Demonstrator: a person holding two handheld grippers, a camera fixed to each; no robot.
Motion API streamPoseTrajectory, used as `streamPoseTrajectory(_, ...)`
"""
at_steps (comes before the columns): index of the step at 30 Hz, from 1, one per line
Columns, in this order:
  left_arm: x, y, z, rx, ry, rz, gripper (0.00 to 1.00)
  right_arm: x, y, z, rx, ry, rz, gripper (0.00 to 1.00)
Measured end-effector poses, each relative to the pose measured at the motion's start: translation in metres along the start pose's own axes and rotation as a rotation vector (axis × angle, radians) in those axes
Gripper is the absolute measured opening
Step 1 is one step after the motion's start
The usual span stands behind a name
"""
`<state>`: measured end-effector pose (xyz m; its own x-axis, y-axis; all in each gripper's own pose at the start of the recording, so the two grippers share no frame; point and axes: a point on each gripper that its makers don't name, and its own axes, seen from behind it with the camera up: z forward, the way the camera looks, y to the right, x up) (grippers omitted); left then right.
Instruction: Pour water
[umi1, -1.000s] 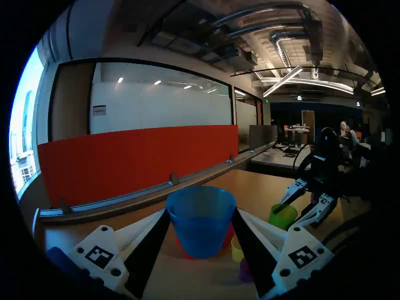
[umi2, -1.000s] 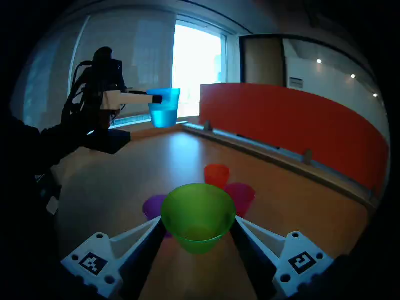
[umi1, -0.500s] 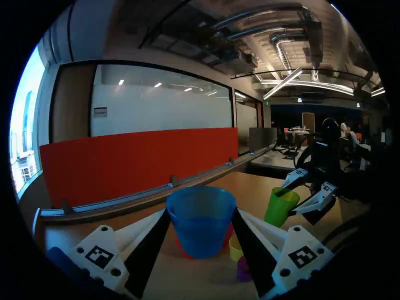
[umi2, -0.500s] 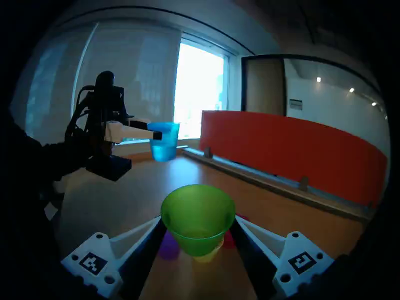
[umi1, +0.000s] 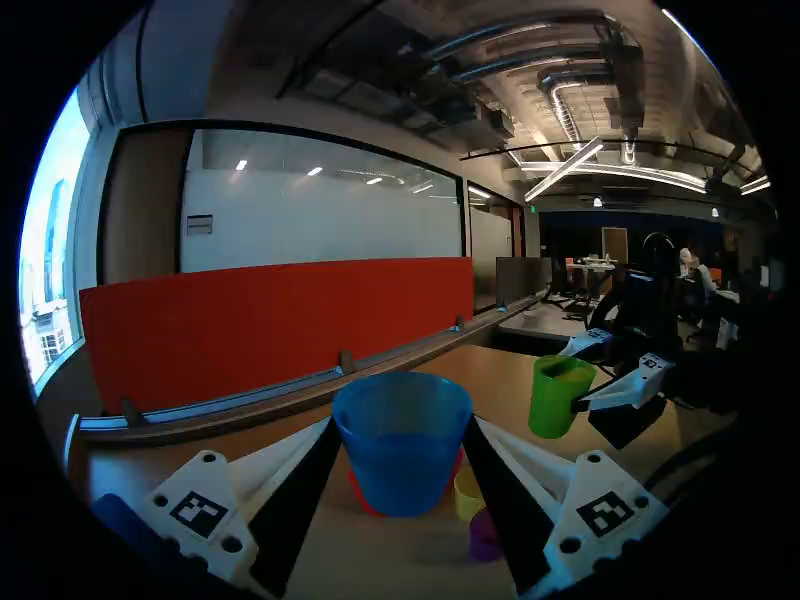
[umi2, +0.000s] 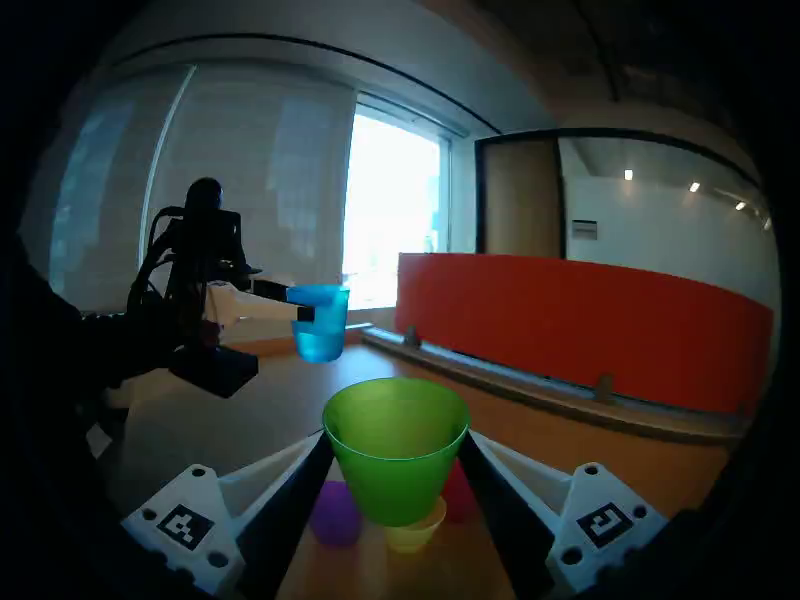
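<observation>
Blue cup (umi1: 402, 460) upright, clenched in the left tongs (umi1: 402, 432), raised off the bench (umi1: 490, 370) — green cup (umi2: 397, 470) likewise upright and raised, pinched from both sides by the right tongs (umi2: 396, 442). Well apart, at about one height. Beneath on the bench, huddled close — purple cup (umi2: 335, 515), yellow cup (umi2: 415, 538), red cup (umi2: 458, 495).

The blue cup (umi1: 402, 455) and the green cup (umi2: 396, 465) are smooth, glossy, translucent plastic, each gripped by matt white plastic fingers (umi1: 255, 480) on the left gripper (umi1: 402, 428) and right gripper (umi2: 396, 440). The table (umi1: 490, 365) is wood-look with a smooth satin sheen; the red partition (umi1: 270, 320) looks matt.
</observation>
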<state>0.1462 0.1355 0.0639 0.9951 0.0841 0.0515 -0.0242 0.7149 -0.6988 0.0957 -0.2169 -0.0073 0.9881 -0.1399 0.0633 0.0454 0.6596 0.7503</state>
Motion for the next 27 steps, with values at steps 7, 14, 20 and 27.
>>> streamPoseTrajectory(7,0.001,0.001,-0.003,-0.002,0.002,0.003,0.84,0.006,0.002,0.0,-0.009,0.017,-0.009,0.9)
streamPoseTrajectory(14,0.0,0.002,-0.005,-0.005,0.0,0.026,0.85,0.008,0.001,0.002,-0.001,0.018,-0.004,0.9)
streamPoseTrajectory(20,0.002,0.004,-0.005,0.004,0.008,0.063,0.85,0.01,-0.001,0.004,0.024,0.021,0.023,0.89)
streamPoseTrajectory(27,0.01,0.005,-0.004,0.026,0.024,0.14,0.84,0.01,-0.008,0.011,0.048,0.006,0.011,0.89)
